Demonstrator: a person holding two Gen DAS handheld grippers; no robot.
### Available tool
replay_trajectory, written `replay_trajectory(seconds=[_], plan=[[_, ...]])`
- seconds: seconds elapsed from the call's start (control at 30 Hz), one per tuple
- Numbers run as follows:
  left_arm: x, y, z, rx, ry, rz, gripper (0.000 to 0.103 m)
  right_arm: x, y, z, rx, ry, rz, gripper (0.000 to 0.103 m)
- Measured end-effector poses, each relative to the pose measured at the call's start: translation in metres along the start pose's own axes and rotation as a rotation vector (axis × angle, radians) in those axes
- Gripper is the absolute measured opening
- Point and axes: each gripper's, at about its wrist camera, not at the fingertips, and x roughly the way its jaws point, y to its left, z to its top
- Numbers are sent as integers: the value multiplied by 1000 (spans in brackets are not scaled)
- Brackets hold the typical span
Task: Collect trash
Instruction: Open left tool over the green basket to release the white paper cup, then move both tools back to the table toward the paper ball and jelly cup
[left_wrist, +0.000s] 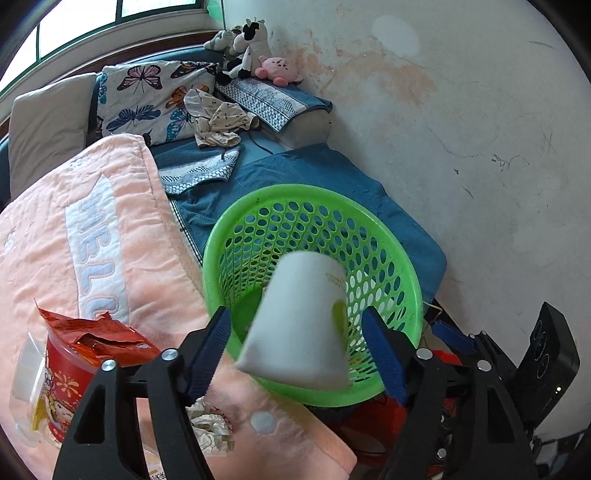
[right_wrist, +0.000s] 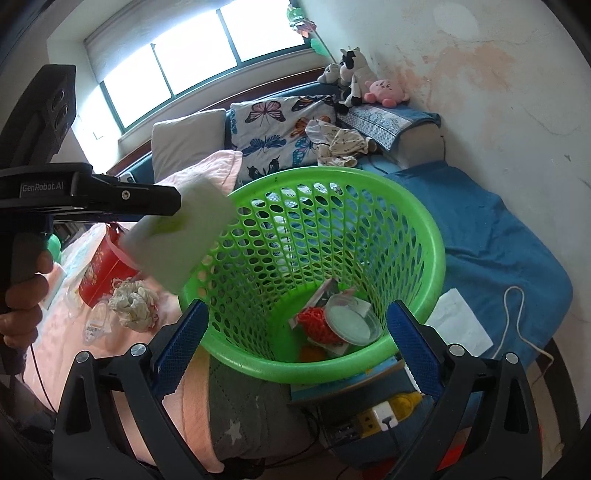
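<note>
Bed (right_wrist: 491, 236) under pink blanket (left_wrist: 44, 243)

Glossy perforated plastic basket (right_wrist: 424, 236), matt paper cup (left_wrist: 306, 325), fuzzy cloth blanket (left_wrist: 55, 251)

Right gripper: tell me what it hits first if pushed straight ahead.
Probably the green basket. The open right gripper has its near rim between its fingers, so it would likely meet that rim, or pass over it into the trash inside. Depth is unclear.

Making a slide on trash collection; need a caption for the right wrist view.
White paper cup tumbling from the open left gripper into the green basket.
</note>
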Motion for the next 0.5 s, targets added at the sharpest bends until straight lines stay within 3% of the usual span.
replay_trajectory(seconds=[0.23,0.5], plan=[[-15,11,-6,-25,-13,-12,71,-4,6,-1,-9,5,0,96],[-57,35,-30,-26,-57,12,71,-12,39,-7,-76,8,32,96]])
